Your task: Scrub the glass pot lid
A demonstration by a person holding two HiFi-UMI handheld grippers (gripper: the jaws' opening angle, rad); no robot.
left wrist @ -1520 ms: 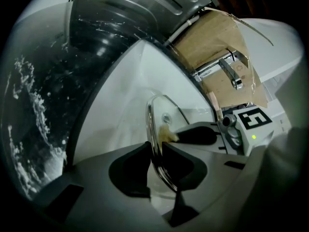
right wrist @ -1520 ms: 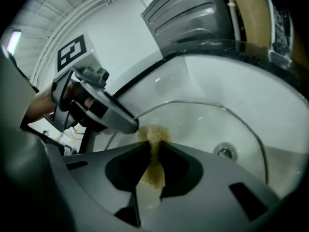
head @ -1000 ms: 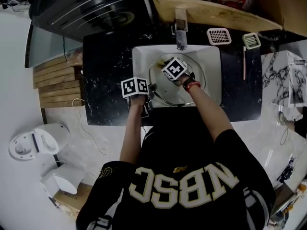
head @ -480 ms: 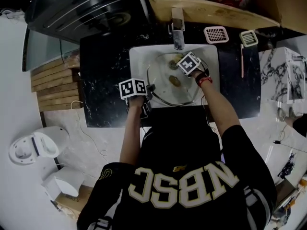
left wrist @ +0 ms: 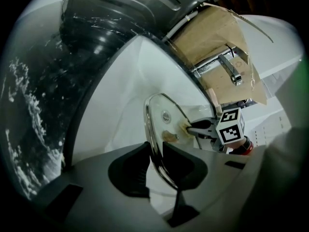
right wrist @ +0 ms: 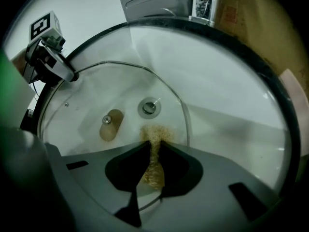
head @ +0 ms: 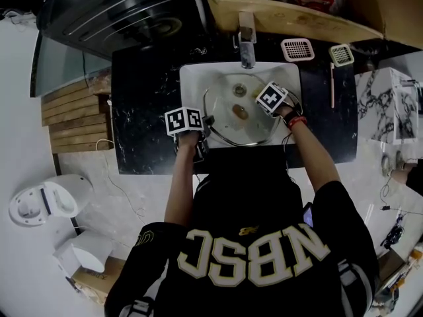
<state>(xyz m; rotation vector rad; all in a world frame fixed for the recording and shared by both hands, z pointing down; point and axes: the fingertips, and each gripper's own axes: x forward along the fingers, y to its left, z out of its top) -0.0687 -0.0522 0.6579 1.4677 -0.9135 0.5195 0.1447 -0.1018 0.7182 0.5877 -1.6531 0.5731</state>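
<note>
The glass pot lid (head: 228,121) stands tilted in the white sink (head: 192,78), its tan knob (head: 241,113) facing up. My left gripper (head: 205,125) is shut on the lid's metal rim (left wrist: 153,149) at the near left and holds it up. In the right gripper view the jaws of my right gripper (right wrist: 153,146) are shut on a tan scrub sponge (right wrist: 154,166), which presses on the glass near the lid's right edge, beside the knob (right wrist: 108,122). The left gripper view shows the right gripper (left wrist: 203,128) with its sponge (left wrist: 186,126) against the lid (left wrist: 164,120).
A faucet (head: 246,41) hangs over the sink's back edge and the drain (head: 239,90) lies under the lid. Two white strainers (head: 301,48) sit on the black counter (head: 145,111) at the back right. A cardboard box (head: 297,15) lies behind, and a cooktop (head: 119,12) at the back left.
My right gripper has slid with the sponge across the lid from its centre toward its right edge. The left gripper and the lid's rim have kept still.
</note>
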